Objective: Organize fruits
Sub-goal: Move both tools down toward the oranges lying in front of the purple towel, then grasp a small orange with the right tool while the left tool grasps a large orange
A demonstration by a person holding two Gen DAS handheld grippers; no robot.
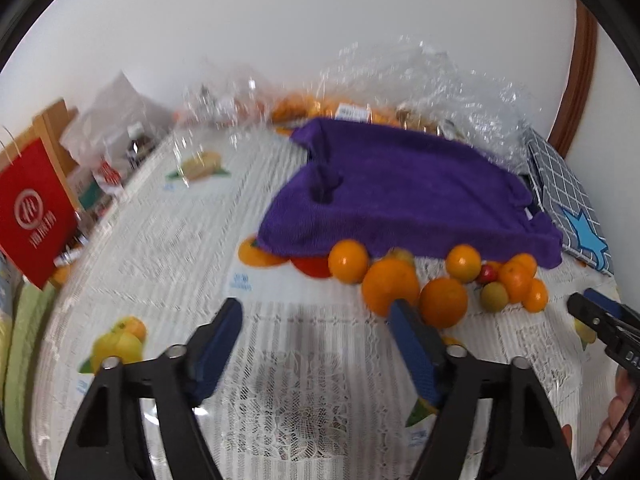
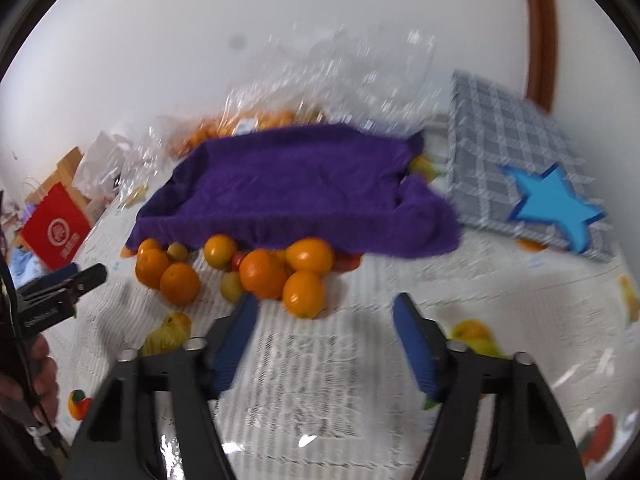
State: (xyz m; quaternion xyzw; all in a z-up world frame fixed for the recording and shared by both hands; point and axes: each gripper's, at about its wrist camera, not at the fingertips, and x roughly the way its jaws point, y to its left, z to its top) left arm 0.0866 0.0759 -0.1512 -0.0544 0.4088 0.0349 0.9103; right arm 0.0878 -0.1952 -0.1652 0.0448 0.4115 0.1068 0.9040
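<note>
left blue-padded gripper: released, nothing held | right blue-padded gripper: released, nothing held | round orange fruits beside crumpled purple towel

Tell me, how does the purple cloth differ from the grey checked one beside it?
The purple towel is plain and plush; the grey checked cloth carries a white grid and a blue star. The towel is draped over something bulky, its edge hanging above the oranges; the checked cloth lies flatter, with no fruit along its edge. Both rest on the lace-covered table.
</note>
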